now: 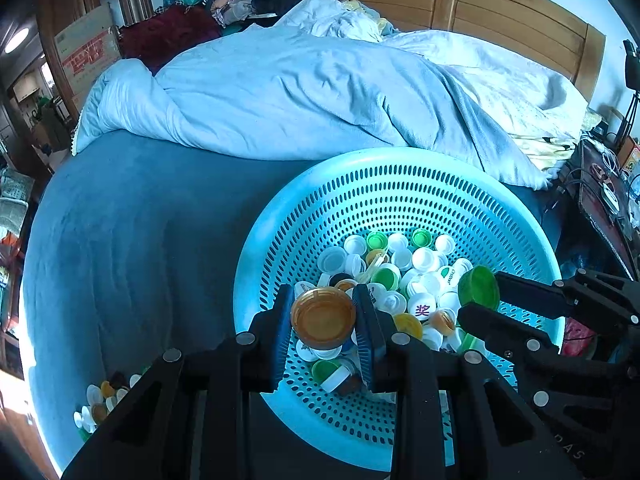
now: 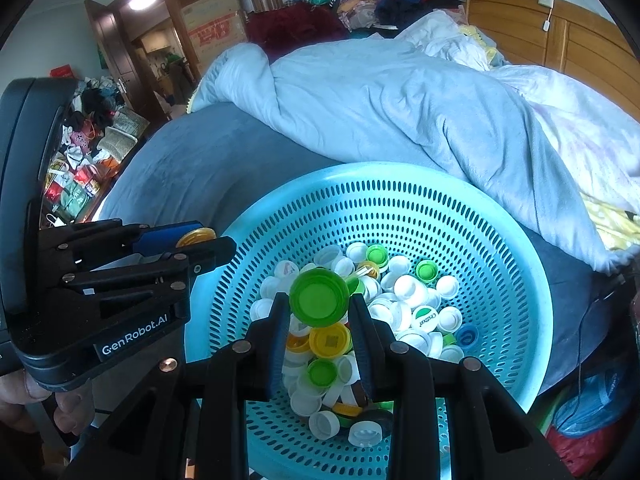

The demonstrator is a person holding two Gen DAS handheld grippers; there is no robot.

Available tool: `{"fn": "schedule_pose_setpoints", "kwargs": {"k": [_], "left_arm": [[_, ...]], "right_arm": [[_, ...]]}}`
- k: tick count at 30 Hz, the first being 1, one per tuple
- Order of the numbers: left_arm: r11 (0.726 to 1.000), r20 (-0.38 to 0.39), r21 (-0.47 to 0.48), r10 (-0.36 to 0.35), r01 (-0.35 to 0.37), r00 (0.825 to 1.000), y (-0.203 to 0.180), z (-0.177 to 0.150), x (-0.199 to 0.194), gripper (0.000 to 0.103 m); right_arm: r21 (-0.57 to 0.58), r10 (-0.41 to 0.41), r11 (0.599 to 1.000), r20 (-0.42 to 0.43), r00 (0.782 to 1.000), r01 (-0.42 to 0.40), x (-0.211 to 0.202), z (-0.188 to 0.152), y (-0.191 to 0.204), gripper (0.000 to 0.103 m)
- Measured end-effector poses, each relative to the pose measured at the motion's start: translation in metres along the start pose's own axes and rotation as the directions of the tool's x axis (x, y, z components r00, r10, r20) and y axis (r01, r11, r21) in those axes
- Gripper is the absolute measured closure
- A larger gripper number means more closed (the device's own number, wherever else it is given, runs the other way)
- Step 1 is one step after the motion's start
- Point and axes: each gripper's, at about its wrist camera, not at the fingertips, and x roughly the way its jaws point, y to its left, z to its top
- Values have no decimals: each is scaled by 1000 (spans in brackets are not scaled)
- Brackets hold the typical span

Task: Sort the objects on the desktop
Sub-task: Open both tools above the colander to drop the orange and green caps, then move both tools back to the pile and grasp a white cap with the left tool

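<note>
A light blue perforated basket point(image 1: 400, 184) point(image 2: 400, 200) on the bed holds several white, green and yellow bottle caps point(image 1: 404, 272) point(image 2: 404, 300). My left gripper point(image 1: 323, 312) is shut on an orange-brown cap point(image 1: 322, 317) above the basket's near side; it shows side-on in the right wrist view point(image 2: 200, 242). My right gripper point(image 2: 319, 304) is shut on a green cap point(image 2: 318, 297) above the pile; it shows at the right in the left wrist view point(image 1: 478, 296), the green cap point(image 1: 478, 286) between its fingers.
The basket rests on a blue bedsheet point(image 1: 140, 240) with a crumpled pale blue duvet point(image 1: 300, 92) behind. A small heap of caps point(image 1: 100, 400) lies on the sheet at the near left. A cluttered bedside table point(image 1: 600, 192) stands at the right.
</note>
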Motion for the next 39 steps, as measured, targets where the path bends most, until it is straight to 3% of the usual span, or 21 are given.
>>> {"fn": "schedule_pose_setpoints", "kwargs": {"k": [23,25,28,32,34,39], "left_arm": [[1000,-14,-18,-2,2,1000,1,-2,12,78],[1000,-18,-22,-8,7,1000,2,-2,13,72],[1000,-11,-23,-10,9,1000,2,-3,13,63],[1000,-6,-26,-12,11,1000,2,-3,14,58],[1000,-3,-30,-9,9,1000,4,-4,14,53],[999,-5,-42,-7,7,1000,11,-8,14,53]], "right_arm": [[9,-11,1000,-5,1000,11,5,-1,-3,70],[11,-12,1000,-6,1000,13,6,-1,-3,70],[14,-18,1000,-3,1000,18,7,-1,-4,58],[19,-28,999,8,1000,28,6,0,-5,44],[22,-32,999,11,999,32,6,0,-6,39],[24,-35,999,9,999,35,7,-1,-4,32]]}}
